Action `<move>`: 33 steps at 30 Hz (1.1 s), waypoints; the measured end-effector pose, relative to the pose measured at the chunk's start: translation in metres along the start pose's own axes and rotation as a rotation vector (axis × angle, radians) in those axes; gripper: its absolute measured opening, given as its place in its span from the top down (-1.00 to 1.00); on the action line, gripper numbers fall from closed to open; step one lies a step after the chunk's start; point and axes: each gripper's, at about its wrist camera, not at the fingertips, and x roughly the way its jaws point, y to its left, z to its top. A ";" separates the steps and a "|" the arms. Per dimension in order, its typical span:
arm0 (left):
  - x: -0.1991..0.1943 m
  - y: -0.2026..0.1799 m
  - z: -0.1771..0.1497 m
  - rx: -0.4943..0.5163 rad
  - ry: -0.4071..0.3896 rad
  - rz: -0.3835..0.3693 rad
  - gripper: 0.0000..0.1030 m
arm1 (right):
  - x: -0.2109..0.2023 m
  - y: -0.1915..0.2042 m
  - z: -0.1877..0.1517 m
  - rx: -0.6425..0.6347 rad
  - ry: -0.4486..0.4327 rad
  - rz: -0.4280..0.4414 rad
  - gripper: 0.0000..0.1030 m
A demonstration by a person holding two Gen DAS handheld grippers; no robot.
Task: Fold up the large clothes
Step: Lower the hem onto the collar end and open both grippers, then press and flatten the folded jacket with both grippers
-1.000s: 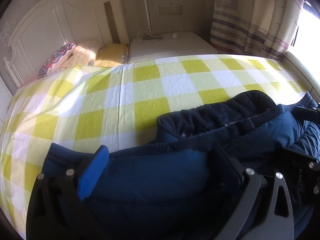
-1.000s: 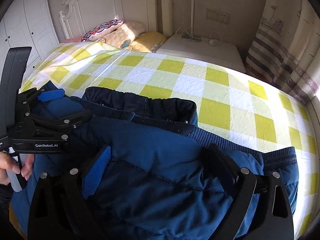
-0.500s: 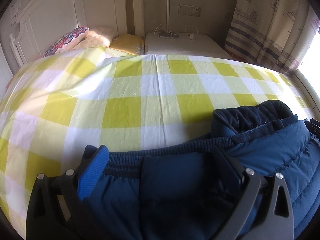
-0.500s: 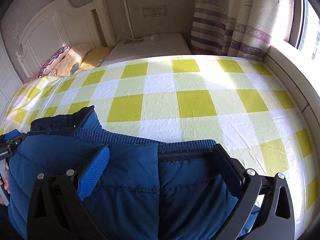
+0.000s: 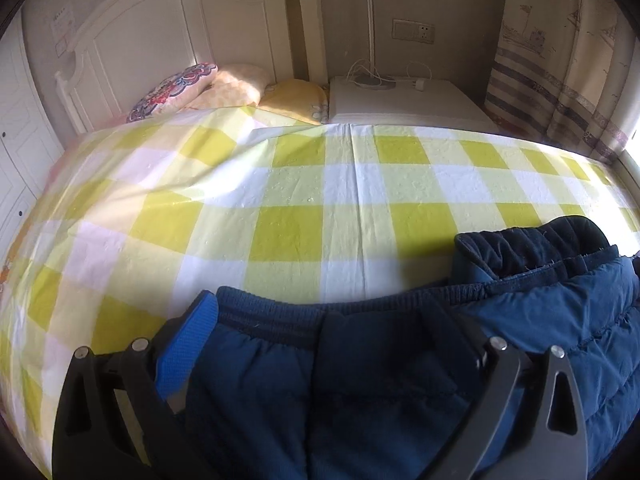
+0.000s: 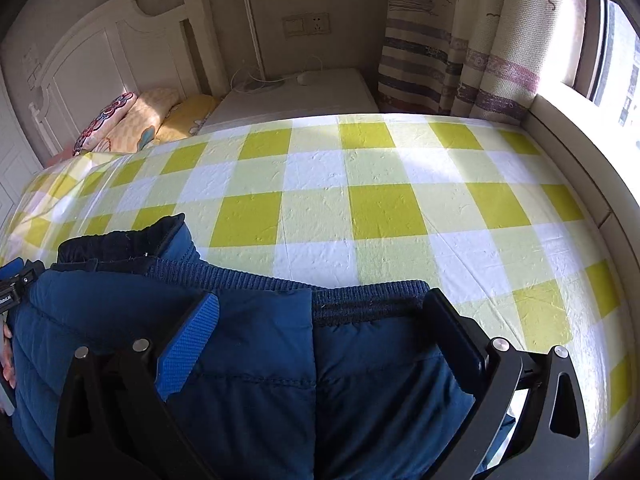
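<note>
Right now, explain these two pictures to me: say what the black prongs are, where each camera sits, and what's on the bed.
No robot here: a person carries a hand-held two-finger gripper in each hand, each with a wide-angle camera looking along its fingers. One picture looks out from the left gripper, the other from the right gripper. The black prongs are the fingers. Both stand wide open over a padded navy jacket lying on the yellow checked bedsheet; nothing is clamped. Behind it are pillows, a white nightstand and a striped curtain.

A home bedroom: a checked bed, white headboard, pillows, a curtained window.
</note>
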 end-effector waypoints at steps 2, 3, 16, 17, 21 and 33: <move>-0.032 -0.006 -0.003 -0.034 -0.049 -0.096 -0.95 | -0.028 0.017 -0.004 -0.030 -0.052 0.041 -0.90; -0.046 -0.012 -0.006 -0.037 -0.071 -0.156 -0.95 | -0.044 0.029 -0.008 -0.054 -0.089 0.110 -0.90; -0.031 -0.042 -0.038 0.158 0.002 -0.055 -0.96 | -0.039 0.084 -0.037 -0.262 0.036 0.071 -0.90; -0.036 -0.027 -0.041 0.132 -0.016 -0.029 -0.96 | -0.044 0.069 -0.038 -0.212 0.020 0.054 -0.90; -0.033 0.046 -0.059 -0.064 -0.005 0.085 -0.96 | -0.050 -0.004 -0.049 0.045 -0.006 0.016 -0.91; -0.033 0.056 -0.071 -0.100 0.003 0.108 -0.96 | -0.045 -0.025 -0.062 0.156 -0.024 0.121 -0.90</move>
